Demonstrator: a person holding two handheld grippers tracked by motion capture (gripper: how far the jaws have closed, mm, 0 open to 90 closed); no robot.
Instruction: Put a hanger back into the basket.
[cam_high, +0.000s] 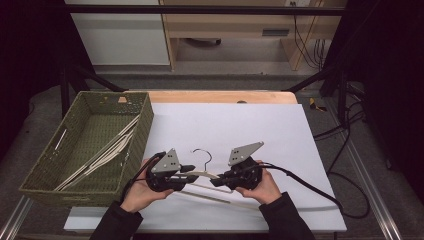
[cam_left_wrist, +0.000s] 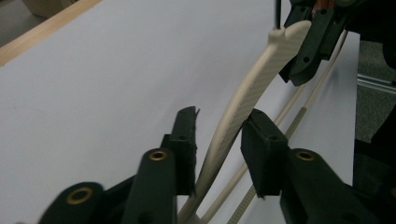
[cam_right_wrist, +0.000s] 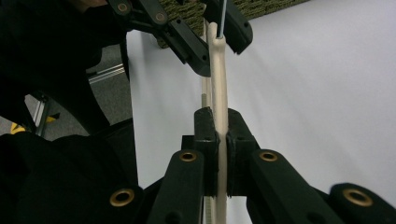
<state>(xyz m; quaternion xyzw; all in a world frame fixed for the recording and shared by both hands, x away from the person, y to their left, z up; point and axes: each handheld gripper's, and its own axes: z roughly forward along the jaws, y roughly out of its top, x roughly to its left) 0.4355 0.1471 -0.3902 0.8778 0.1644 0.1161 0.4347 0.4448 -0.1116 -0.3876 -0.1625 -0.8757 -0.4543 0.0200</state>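
Observation:
A cream coat hanger (cam_high: 204, 174) with a black wire hook (cam_high: 203, 153) is held just above the white tabletop (cam_high: 225, 130), between my two grippers. My right gripper (cam_right_wrist: 218, 122) is shut on one arm of the hanger (cam_right_wrist: 219, 84), its pads pressed to both sides. My left gripper (cam_left_wrist: 223, 125) is open around the other arm (cam_left_wrist: 243, 98), with a gap on each side of it. In the high view the left gripper (cam_high: 192, 170) and the right gripper (cam_high: 216, 181) face each other near the table's front edge. The hanger's lower bar (cam_high: 210, 196) runs beneath them.
A green woven basket (cam_high: 142, 131) stands at the table's left and holds several more cream hangers (cam_high: 107, 152). The right gripper's black cable (cam_high: 305, 187) trails over the front right of the table. A wooden strip (cam_high: 220, 96) edges the far side.

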